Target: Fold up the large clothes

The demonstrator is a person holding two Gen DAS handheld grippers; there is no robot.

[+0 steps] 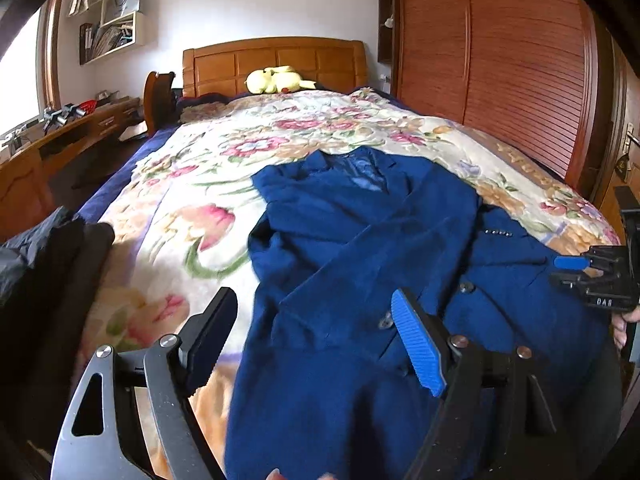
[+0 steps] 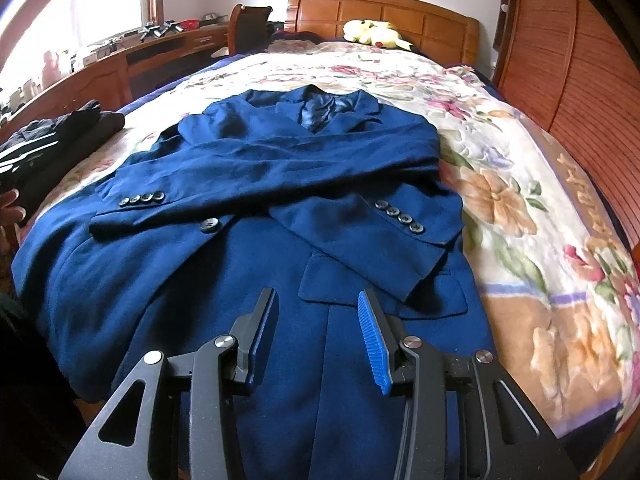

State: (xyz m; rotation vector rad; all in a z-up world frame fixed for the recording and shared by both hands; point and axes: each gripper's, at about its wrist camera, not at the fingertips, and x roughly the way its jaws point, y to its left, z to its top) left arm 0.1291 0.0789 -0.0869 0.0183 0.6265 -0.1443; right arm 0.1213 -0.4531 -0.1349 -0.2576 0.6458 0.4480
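Left wrist view: the left gripper (image 1: 316, 336) hangs over the near left part of a navy blue coat (image 1: 360, 264), its jaws spread wide with nothing pinched between them; only loose cloth lies below the gap. The ribbed blue pad (image 1: 420, 344) of one finger shows clearly, while the other finger is dark. At the right edge, the right gripper (image 1: 576, 263) reaches in over the coat's far side, with a hand (image 1: 622, 326) behind it.

Right wrist view: the right gripper (image 2: 318, 336) sits above the coat's (image 2: 248, 280) lower front, jaws partly apart and gripping nothing; the fabric lies flat beneath them. Just beyond the fingertips is a flapped pocket (image 2: 380, 284). Farther on, both sleeves are crossed over the chest, each cuff carrying a row of dark buttons (image 2: 398, 214). The collar and lapels lie at the far end, showing shiny lining.

The coat rests on a floral blanket (image 2: 520, 208) covering the bed. A heap of dark clothes (image 2: 52, 140) lies at the bed's left edge. At the wooden headboard (image 2: 400, 20) sits a yellow plush toy (image 2: 374, 32). A wooden wardrobe (image 1: 500, 52) stands on the right, a desk (image 2: 140, 56) on the left.
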